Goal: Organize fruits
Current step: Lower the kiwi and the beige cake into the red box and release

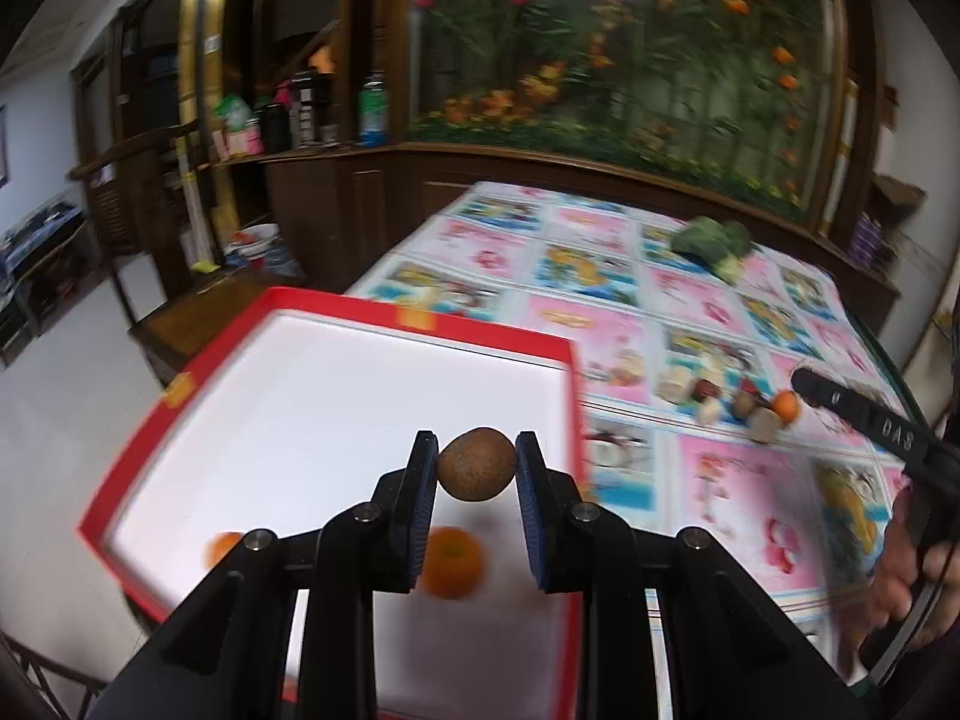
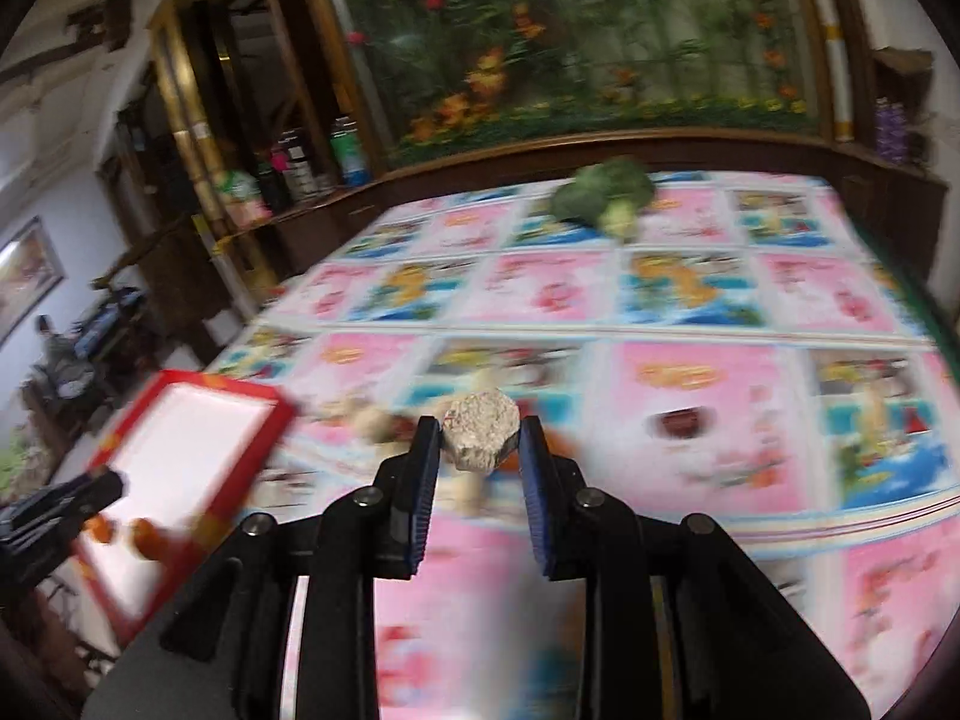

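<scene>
My left gripper (image 1: 476, 450) is shut on a round brown fruit (image 1: 476, 468), held above a red-rimmed white tray (image 1: 360, 396). Two oranges (image 1: 451, 564) lie blurred in the tray below it. My right gripper (image 2: 480, 441) is shut on a pale speckled, angular piece (image 2: 480, 426), held over the patterned tablecloth (image 2: 690, 396). The tray (image 2: 180, 450) with the oranges (image 2: 147, 534) shows at the lower left of the right wrist view, with the left gripper (image 2: 54, 510) beside it. In the left wrist view the right gripper (image 1: 807, 387) reaches in from the right, held by a hand (image 1: 900, 570).
A cluster of small fruit pieces (image 1: 714, 396) and a small orange (image 1: 786, 405) lie on the cloth right of the tray. A broccoli head (image 2: 606, 195) rests at the table's far side. A dark wooden cabinet with bottles (image 1: 312, 108) stands behind.
</scene>
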Available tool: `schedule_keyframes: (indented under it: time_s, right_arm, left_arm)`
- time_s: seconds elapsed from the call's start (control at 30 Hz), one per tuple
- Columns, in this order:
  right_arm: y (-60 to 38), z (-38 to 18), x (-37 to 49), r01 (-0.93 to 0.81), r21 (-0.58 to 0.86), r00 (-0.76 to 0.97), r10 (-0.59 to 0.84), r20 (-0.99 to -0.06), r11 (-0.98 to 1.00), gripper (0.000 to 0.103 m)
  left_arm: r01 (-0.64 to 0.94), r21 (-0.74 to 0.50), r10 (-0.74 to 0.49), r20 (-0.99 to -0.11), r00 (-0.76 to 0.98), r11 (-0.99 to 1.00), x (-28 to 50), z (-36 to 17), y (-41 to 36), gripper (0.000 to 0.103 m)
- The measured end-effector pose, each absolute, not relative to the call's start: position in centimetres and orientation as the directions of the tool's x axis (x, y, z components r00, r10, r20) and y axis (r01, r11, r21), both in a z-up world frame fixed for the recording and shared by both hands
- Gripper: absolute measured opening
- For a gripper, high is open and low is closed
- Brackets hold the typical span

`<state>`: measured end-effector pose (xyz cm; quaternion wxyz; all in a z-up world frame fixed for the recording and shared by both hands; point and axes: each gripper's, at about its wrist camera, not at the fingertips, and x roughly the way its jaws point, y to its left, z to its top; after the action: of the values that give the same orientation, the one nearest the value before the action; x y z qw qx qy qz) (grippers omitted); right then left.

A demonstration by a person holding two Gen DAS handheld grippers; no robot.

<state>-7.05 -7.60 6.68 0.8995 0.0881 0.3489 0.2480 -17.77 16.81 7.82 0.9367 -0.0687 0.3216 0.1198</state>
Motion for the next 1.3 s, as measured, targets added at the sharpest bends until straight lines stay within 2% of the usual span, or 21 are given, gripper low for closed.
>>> schedule_keyframes:
  time_s: [0.33, 0.57, 0.93, 1.3]
  right_arm:
    - [6.3, 7.0, -8.7, -0.549, 0.379, 0.486, 0.654, -0.58, 0.745, 0.029]
    - [12.7, 6.0, -9.0, -0.603, 0.392, 0.384, 0.684, -0.62, 0.694, 0.029]
    - [15.4, 3.0, -8.1, -0.626, 0.362, 0.286, 0.635, -0.717, 0.69, 0.029]
    - [15.9, 2.9, -9.5, -0.687, 0.293, 0.288, 0.619, -0.731, 0.665, 0.029]
  left_arm:
    - [-0.362, -0.068, 0.249, -0.608, 0.754, 0.93, -19.6, 7.5, 21.6, 0.025]
    - [-0.427, -0.056, 0.293, -0.646, 0.705, 0.903, -19.0, 5.9, 24.3, 0.025]
    - [-0.424, 0.003, 0.31, -0.686, 0.658, 0.906, -17.0, 4.4, 24.1, 0.025]
    - [-0.441, 0.023, 0.313, -0.738, 0.598, 0.897, -16.4, 2.7, 24.3, 0.026]
